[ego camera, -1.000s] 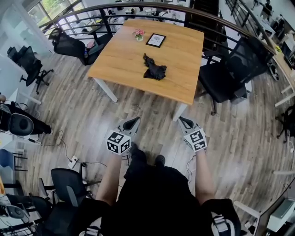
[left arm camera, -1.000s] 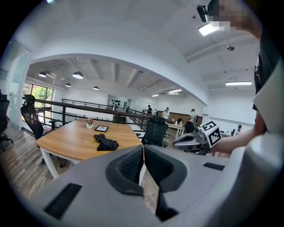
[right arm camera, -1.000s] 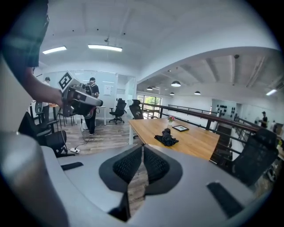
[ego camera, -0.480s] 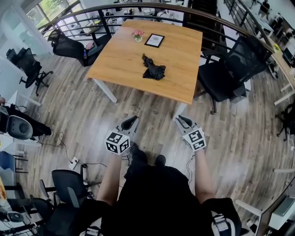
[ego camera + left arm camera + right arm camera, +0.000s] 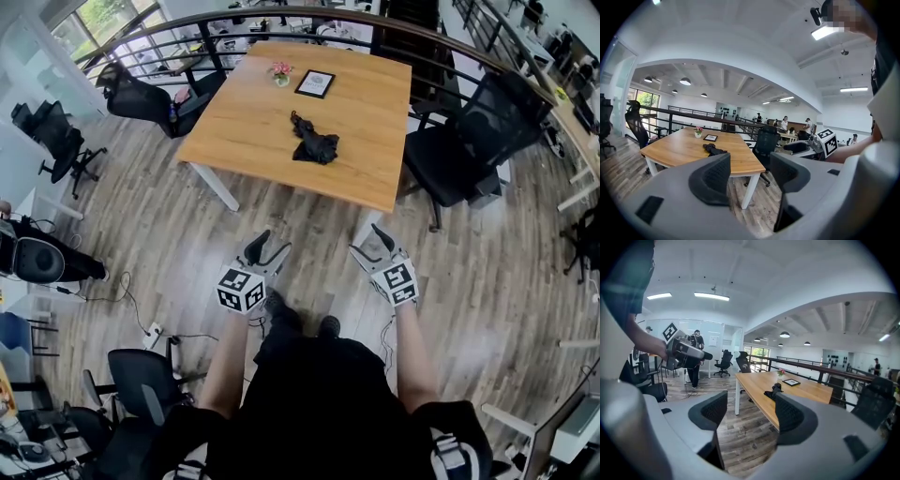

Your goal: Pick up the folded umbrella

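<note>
On the wooden table point(image 5: 246, 127), well ahead, the black folded umbrella point(image 5: 314, 143) lies untouched. Left gripper point(image 5: 272, 242) and right gripper point(image 5: 366, 239) hover above the floor, jaws opening wide, nothing between them.

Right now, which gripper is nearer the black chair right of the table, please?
Right. The right gripper is below-left of the chair; the left gripper is farther left. Both are opening, empty.
</note>
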The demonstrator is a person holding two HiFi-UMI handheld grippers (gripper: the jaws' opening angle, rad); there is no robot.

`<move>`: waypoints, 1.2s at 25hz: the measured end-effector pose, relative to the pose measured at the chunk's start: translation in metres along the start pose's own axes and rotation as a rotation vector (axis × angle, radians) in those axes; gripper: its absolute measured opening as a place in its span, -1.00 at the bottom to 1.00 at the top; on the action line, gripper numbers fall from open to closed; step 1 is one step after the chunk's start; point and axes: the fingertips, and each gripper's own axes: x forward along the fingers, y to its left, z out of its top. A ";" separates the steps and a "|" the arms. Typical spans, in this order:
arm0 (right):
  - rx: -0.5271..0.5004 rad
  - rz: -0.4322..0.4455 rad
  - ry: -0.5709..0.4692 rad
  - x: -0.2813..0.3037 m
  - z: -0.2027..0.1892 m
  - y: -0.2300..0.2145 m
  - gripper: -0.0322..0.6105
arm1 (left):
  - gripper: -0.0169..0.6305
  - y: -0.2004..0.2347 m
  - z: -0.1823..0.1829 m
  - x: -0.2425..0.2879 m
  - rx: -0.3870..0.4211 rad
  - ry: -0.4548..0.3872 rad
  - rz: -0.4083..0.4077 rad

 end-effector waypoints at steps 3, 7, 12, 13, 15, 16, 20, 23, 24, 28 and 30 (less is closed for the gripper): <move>0.000 -0.009 0.002 0.004 0.002 0.000 0.15 | -0.09 0.006 0.001 -0.001 -0.003 0.001 0.002; 0.007 -0.013 0.009 0.010 0.004 0.002 0.15 | -0.09 0.015 0.001 -0.003 -0.010 0.001 0.001; 0.014 -0.015 0.024 0.027 0.007 0.006 0.15 | -0.09 0.033 0.003 -0.004 -0.013 0.005 -0.005; 0.016 -0.016 0.026 0.032 0.009 0.006 0.14 | -0.09 0.038 0.004 -0.004 -0.015 0.006 -0.008; 0.018 -0.018 0.031 0.043 0.013 0.008 0.14 | -0.09 0.050 0.006 -0.002 -0.016 0.007 -0.015; 0.019 -0.019 0.033 0.049 0.016 0.009 0.14 | -0.09 0.057 0.008 -0.001 -0.017 0.006 -0.018; 0.023 -0.022 0.042 0.072 0.027 0.009 0.12 | -0.09 0.083 0.021 0.008 -0.019 -0.002 -0.033; 0.032 -0.035 0.055 0.087 0.030 0.004 0.12 | -0.09 0.102 0.028 0.018 -0.019 -0.001 -0.048; 0.035 -0.041 0.057 0.091 0.031 0.004 0.12 | -0.09 0.108 0.029 0.020 -0.021 0.001 -0.054; 0.045 -0.061 0.066 0.107 0.035 0.005 0.12 | -0.09 0.129 0.031 0.027 -0.026 0.010 -0.077; 0.049 -0.075 0.075 0.114 0.036 0.005 0.12 | -0.09 0.136 0.031 0.032 -0.025 0.015 -0.097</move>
